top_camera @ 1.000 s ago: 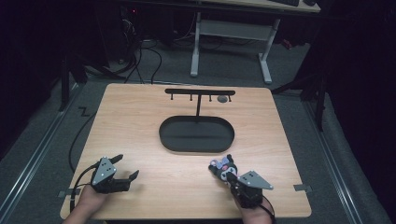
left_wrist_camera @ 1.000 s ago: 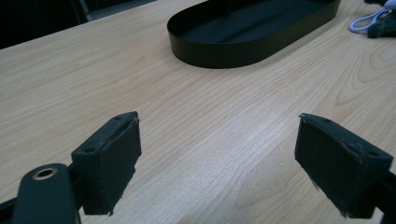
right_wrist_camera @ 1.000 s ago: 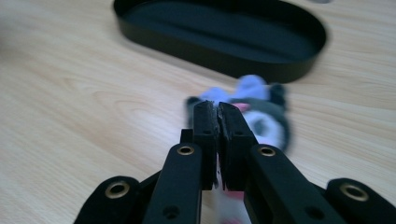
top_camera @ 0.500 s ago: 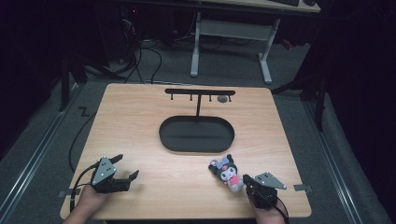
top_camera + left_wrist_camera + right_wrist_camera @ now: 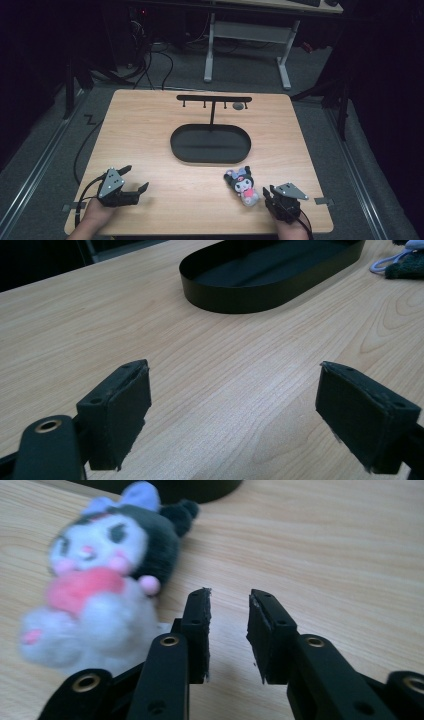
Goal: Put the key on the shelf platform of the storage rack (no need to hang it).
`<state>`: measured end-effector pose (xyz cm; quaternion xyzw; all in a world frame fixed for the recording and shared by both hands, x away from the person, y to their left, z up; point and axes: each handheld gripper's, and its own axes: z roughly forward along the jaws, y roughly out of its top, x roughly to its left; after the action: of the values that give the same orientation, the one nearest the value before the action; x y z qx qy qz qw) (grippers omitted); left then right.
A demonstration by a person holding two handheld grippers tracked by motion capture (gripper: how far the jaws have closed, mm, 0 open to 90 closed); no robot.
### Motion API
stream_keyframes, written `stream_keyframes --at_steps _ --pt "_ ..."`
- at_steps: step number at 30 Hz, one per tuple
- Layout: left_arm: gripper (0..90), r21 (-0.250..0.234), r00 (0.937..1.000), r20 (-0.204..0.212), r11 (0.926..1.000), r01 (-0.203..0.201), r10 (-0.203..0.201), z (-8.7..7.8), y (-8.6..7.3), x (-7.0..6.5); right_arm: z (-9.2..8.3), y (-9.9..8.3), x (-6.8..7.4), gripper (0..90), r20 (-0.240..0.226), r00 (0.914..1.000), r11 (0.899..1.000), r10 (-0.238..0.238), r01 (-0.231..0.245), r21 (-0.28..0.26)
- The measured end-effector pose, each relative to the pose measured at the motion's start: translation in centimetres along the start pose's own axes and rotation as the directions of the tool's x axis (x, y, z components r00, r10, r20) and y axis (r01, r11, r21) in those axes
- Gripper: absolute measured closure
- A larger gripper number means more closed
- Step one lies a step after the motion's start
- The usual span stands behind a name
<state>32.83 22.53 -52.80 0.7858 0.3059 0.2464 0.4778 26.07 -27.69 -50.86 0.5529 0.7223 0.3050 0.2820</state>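
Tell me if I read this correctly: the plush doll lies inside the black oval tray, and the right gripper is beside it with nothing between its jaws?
Not quite. The plush doll lies on the wooden table, outside the black oval tray, on its near side, as the high view shows. The rest holds: the right gripper is beside it, jaws apart with nothing between them.

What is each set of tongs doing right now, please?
Left tongs: open wide, empty.
Right tongs: jaws just opening, nothing between them, plush toy lying alongside.
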Motion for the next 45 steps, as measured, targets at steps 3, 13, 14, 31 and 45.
stream_keyframes --at_steps 3,13,14,31,45 --pt "15.4 0.000 1.0000 0.000 1.0000 0.000 0.000 0.0 0.0 0.0 0.4 0.0 -0.7 67.0 0.007 0.9996 0.999 0.029 -0.029 0.022" --pt "15.5 -0.007 1.0000 -0.007 1.0000 -0.003 0.003 -0.2 -0.1 -0.1 1.2 1.2 -0.7 57.1 -0.001 1.0000 0.991 0.009 -0.009 0.131" --pt "15.5 -0.005 1.0000 -0.006 1.0000 -0.002 0.002 -0.2 -0.1 -0.1 1.2 1.4 -0.4 54.7 0.009 0.9997 0.988 -0.023 0.022 0.154" --pt "15.5 -0.002 0.9999 -0.011 1.0000 -0.003 0.003 -0.1 -0.1 -0.1 1.5 5.0 1.2 37.8 -0.038 0.9852 0.896 -0.167 0.168 0.412" --pt "15.5 -0.001 1.0000 -0.007 1.0000 0.000 0.000 -0.1 -0.1 0.0 2.1 6.1 1.6 39.4 -0.094 0.9729 0.822 -0.211 0.229 0.521"
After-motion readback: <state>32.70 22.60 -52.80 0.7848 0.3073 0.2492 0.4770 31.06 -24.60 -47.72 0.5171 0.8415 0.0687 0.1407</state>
